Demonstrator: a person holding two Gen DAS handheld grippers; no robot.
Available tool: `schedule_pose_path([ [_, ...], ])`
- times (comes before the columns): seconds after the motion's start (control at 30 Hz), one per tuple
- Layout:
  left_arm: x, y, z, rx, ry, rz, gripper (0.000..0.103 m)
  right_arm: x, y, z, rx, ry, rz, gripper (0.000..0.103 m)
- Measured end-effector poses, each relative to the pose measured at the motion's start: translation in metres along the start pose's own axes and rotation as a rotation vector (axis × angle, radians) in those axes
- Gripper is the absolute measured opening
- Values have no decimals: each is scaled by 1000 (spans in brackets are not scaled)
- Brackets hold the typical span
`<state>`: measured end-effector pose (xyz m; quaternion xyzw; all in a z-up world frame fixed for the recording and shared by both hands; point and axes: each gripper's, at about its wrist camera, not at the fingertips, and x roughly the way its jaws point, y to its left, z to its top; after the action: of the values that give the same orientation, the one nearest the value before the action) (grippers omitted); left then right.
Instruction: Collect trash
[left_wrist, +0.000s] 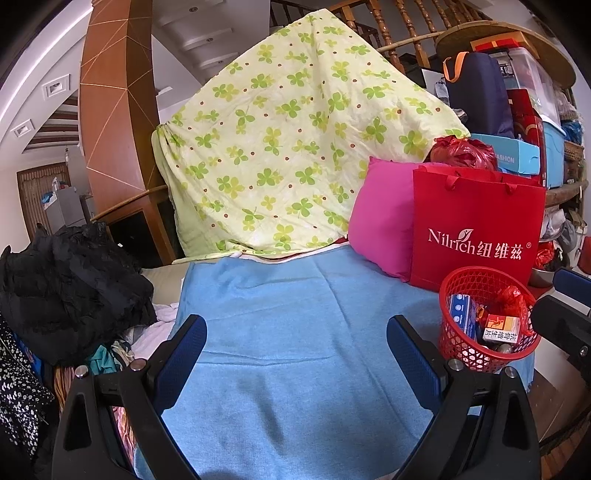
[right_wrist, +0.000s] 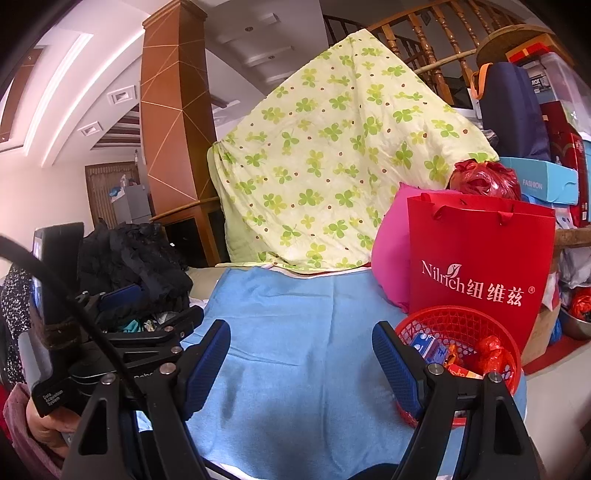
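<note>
A red mesh basket (left_wrist: 461, 354) stands at the right end of a blue cloth (left_wrist: 295, 314). In it lie a blue box (left_wrist: 461, 314), an orange and white box (left_wrist: 502, 326) and a crumpled red plastic bag (left_wrist: 515, 302). My left gripper (left_wrist: 297, 332) hovers open over the bare cloth, left of the basket, with nothing between its blue pads. My right gripper (right_wrist: 301, 343) is open too and holds nothing. Its right finger (right_wrist: 395, 362) stands just in front of the basket (right_wrist: 476, 325), covering part of the near rim.
A red paper gift bag (left_wrist: 476, 229) and a pink cushion (left_wrist: 384, 221) stand behind the basket. A clover-print quilt (left_wrist: 288, 147) is draped at the back. A heap of black clothes (left_wrist: 74, 288) lies to the left. Stacked boxes (left_wrist: 517, 155) crowd the back right.
</note>
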<state>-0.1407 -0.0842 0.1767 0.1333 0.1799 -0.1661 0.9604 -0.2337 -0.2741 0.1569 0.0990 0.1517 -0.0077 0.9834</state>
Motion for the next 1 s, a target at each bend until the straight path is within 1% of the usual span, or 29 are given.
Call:
schedule_pose_path([
  [0.43,1,0,0,1,3,-1,98,2,-3,-2,5,5,1,82],
  [0.73,4,-4,-12,6,13,-6,98,3,-7,-7,9,8,-1,82],
  [1.0,5,-6,-9,8,14,-7,98,4,-10,-10,12,8,-2,82],
])
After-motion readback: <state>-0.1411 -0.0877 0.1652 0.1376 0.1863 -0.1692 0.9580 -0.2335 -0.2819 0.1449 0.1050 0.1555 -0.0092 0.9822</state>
